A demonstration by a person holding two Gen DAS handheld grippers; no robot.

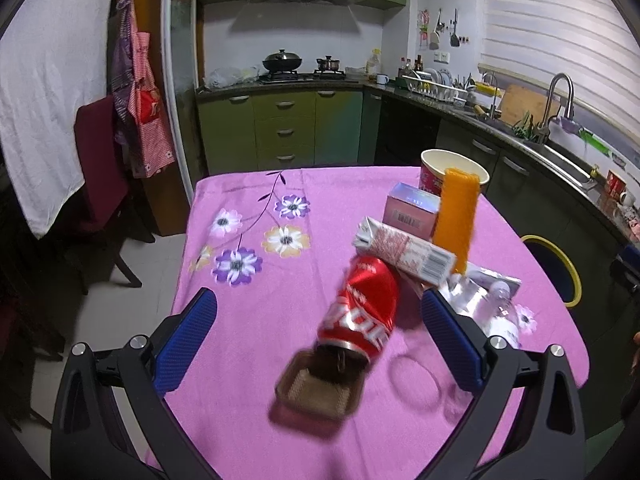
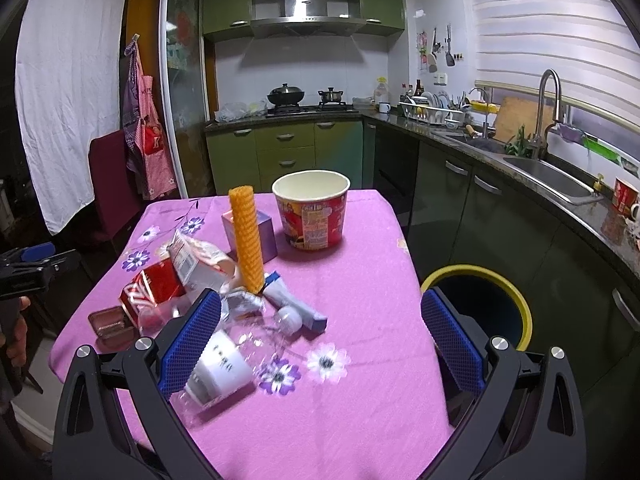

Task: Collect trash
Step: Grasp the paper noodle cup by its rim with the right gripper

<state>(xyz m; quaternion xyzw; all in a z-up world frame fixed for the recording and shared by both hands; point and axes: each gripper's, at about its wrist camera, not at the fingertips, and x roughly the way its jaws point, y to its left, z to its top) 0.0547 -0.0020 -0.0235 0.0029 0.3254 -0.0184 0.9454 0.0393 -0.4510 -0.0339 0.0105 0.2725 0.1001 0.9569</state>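
Note:
Trash lies piled on a pink flowered tablecloth. A crushed red can lies between my left gripper's open blue pads, its mouth resting on a small brown tray. A white carton, an upright orange roll, a pink box and a noodle cup sit beyond. In the right wrist view, my right gripper is open above a clear plastic bottle; the tube, orange roll, noodle cup and red can lie ahead.
A dark bin with a yellow rim stands on the floor off the table's right edge. Dark red chairs stand at the left. Kitchen counters with a sink run along the right. The other gripper shows at far left.

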